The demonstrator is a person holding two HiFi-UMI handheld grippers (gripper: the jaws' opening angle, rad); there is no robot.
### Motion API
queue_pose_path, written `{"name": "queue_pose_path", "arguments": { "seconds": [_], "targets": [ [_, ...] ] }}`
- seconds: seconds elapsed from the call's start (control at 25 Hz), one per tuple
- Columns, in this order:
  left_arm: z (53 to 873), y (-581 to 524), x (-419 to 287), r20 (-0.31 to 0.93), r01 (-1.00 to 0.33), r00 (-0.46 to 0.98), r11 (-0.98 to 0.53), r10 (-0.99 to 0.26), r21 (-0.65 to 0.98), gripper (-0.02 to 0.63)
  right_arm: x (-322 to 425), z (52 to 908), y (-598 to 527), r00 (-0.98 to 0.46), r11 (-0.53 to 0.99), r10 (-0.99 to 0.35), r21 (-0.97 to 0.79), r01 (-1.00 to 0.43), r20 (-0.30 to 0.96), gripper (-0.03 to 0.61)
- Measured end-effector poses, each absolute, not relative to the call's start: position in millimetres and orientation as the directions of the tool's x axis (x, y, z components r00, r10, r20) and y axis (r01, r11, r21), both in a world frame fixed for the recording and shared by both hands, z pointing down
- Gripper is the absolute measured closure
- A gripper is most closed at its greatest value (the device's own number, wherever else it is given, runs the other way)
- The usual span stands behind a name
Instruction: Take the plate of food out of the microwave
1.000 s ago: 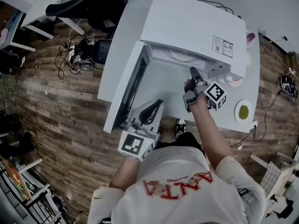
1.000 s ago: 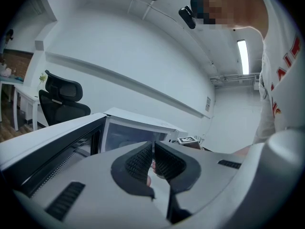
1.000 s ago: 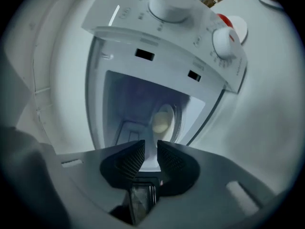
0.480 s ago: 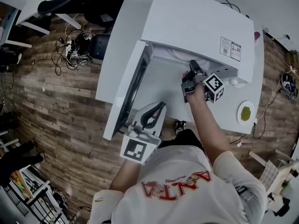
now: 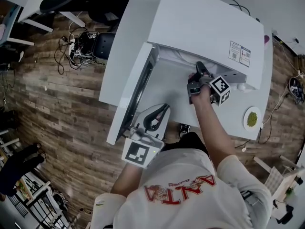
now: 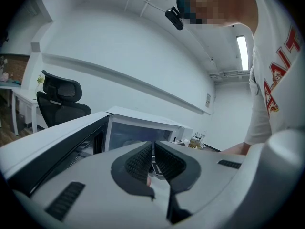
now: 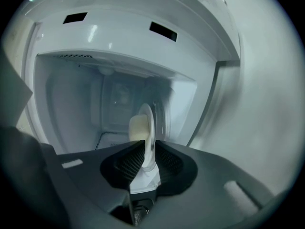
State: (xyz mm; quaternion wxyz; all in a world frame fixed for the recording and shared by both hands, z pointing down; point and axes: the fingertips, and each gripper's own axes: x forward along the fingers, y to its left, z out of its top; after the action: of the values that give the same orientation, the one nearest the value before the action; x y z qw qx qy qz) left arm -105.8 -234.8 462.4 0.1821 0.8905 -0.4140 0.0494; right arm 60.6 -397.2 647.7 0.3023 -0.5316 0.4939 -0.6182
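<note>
Plate (image 7: 148, 123) edge-on toward microwave (image 7: 119, 46) cavity — rim pinched by right hand-held gripper (image 7: 145, 152); left hand-held gripper (image 6: 153, 159) closed, empty

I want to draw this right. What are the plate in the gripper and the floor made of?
The plate looks white, smooth and slightly shiny, so probably ceramic, maybe plastic. The floor shows brown planks with grain: wood or wood-look laminate, matte.
</note>
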Motion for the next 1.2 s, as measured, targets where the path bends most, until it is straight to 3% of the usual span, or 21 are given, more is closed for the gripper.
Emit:
{"name": "queue_pose_path", "arguments": {
  "seconds": [0.24,0.36,1.2],
  "targets": [
    [463,-232,-103,0.238,-0.748,0.660,-0.596,-0.713,0.291,0.589,62,648,-400,-0.227,-0.341,-0.900,-0.925,-0.167,0.373,0.523],
    [464,-230,-101,0.240,-0.747,0.661,-0.594,-0.711,0.297,0.589,63,652,-399,-0.216,-0.366,-0.890,-0.912,-0.185,0.401,0.558],
    [463,-229,-99,0.230,-0.740,0.666,-0.589,-0.709,0.326,0.589,68,646,-367,-0.229,-0.364,-0.887,-0.913,-0.185,0.400,0.560]
  ]
}}
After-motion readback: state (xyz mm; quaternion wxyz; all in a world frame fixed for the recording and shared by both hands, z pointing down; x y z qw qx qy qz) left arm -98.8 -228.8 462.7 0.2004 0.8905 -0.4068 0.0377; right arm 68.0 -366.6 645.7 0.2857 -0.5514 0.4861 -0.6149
